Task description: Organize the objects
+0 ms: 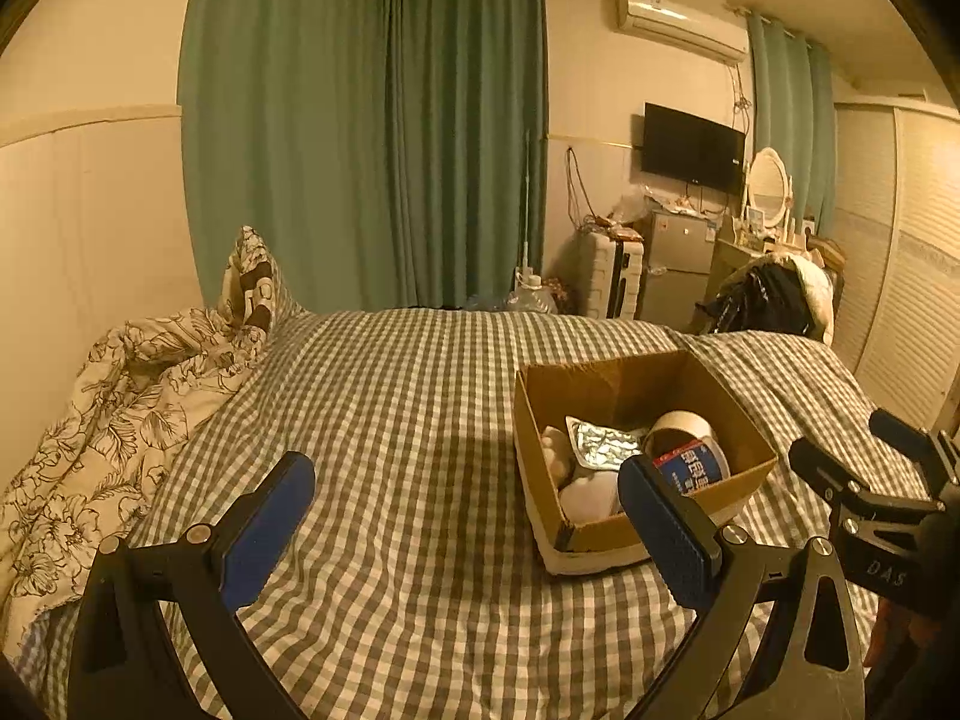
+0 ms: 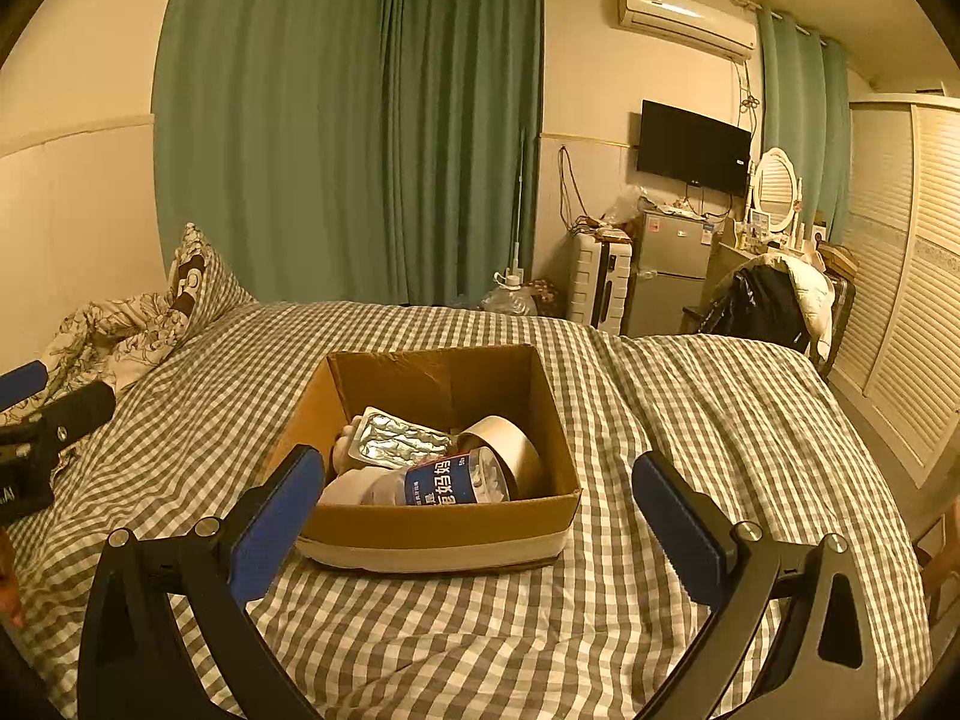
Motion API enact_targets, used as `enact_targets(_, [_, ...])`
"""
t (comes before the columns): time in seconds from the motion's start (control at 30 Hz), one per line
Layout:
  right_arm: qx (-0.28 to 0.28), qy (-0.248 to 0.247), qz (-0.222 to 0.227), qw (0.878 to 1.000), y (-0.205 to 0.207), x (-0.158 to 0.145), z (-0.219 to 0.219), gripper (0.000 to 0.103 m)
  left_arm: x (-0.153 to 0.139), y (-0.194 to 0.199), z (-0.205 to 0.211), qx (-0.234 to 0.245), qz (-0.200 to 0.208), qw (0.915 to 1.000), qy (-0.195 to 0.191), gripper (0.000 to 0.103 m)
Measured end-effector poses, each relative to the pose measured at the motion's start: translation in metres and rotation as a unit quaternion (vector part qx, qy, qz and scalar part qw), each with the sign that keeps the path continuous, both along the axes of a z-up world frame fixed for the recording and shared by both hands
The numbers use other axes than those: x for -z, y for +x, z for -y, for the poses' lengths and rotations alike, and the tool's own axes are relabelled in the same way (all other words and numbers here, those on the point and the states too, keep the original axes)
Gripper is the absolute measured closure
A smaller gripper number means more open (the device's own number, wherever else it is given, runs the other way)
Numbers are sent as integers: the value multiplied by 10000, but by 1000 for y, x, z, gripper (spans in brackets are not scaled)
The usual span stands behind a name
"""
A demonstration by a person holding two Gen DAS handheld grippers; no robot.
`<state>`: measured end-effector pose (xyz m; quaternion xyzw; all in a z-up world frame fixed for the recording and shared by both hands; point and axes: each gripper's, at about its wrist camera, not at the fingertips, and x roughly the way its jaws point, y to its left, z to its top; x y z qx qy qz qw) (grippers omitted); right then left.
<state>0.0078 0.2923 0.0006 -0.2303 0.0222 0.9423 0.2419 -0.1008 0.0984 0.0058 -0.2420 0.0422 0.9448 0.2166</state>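
An open cardboard box (image 2: 444,525) sits on the checked bed. Inside lie a silver blister pack (image 2: 399,438), a tape roll (image 2: 510,444), a clear jar with a blue label (image 2: 441,483) on its side and a white cloth (image 2: 348,489). The box (image 1: 600,384) also shows in the left wrist view, with the blister pack (image 1: 603,443), tape roll (image 1: 684,423) and jar (image 1: 690,468). My left gripper (image 1: 465,501) is open and empty, left of the box. My right gripper (image 2: 477,495) is open and empty, just in front of the box. The right gripper also shows at the left view's right edge (image 1: 858,438).
The bed (image 2: 690,396) has a grey checked sheet. A floral duvet (image 1: 120,396) and pillow (image 1: 252,276) are bunched at the far left. Green curtains (image 1: 372,120), a suitcase (image 2: 600,285), small fridge (image 2: 669,270), a clothes-covered chair (image 2: 774,300) and wardrobe doors (image 2: 912,276) stand beyond.
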Motion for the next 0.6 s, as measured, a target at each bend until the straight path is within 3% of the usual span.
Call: enact_targets(0.6, [-49, 39, 34, 10000, 0, -1, 3, 0, 2, 3, 1, -23, 81, 10000, 9, 0])
